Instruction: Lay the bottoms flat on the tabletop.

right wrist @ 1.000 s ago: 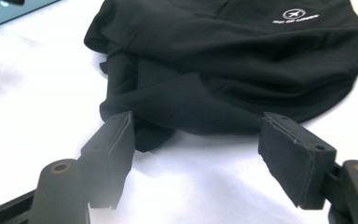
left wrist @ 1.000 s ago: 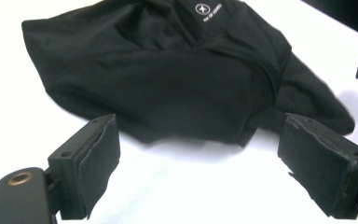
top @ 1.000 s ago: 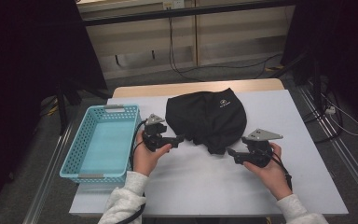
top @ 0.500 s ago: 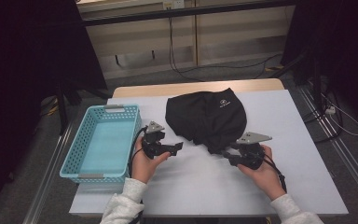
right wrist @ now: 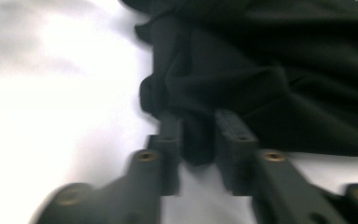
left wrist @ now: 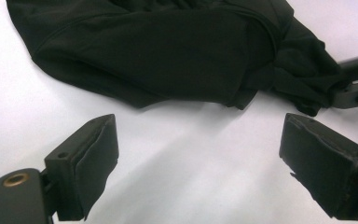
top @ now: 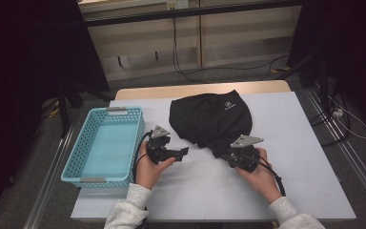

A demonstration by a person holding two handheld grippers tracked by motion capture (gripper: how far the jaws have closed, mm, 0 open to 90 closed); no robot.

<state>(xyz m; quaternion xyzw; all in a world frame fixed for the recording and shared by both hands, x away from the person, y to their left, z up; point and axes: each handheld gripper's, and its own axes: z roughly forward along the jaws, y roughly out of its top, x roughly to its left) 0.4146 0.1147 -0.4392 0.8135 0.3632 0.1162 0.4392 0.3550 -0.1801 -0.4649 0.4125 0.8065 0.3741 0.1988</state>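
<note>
- Black garment [top: 212, 119] lies centre frame — right gripper [top: 226, 156] at its lower edge.
- Left gripper [top: 181, 153] sits beside the blue basket [top: 75, 157], left of centre.

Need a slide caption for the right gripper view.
Right gripper, jaws just closing, pinches a fold of the black garment on the white table.

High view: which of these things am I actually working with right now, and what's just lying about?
In the job:
- black garment, a fold of its near edge between the right gripper's jaws
- right gripper, jaws just closing onto that fold
- left gripper, open, short of the cloth

Lying about:
- blue basket, untouched at the table's left
- cables on the floor
</note>
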